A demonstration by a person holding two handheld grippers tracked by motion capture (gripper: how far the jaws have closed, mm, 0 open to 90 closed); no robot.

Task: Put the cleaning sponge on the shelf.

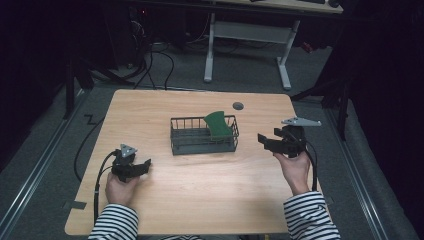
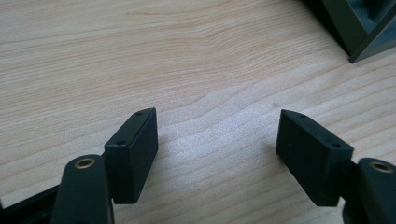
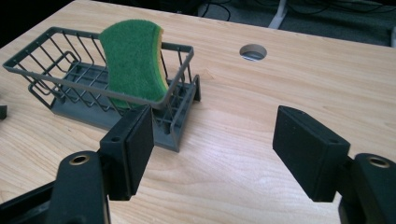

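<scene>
High view: two tools parked wide of a dark grey wire basket [image 1: 186, 141] at the middle of the light wooden desk [image 1: 200, 185], with a green scouring sponge with a yellow edge [image 1: 218, 125] standing inside it.

Left tool [image 1: 142, 166] resting low on the desk near its front left, jaws spread and empty, bare wood between them in the left gripper view [image 2: 217, 144]; probably set aside there to leave the middle free. Right tool [image 1: 265, 141] held just right of the basket, jaws likewise spread on nothing [image 3: 212, 140] and aimed toward the basket's near corner, seemingly poised for a reach. Sponge propped on edge at the basket's right end, leaning against the rim and rising above it, easy to pinch from above; remainder of the basket bare down to its slatted base. Round cable hole [image 1: 238, 105] in the desk behind the basket.
</scene>
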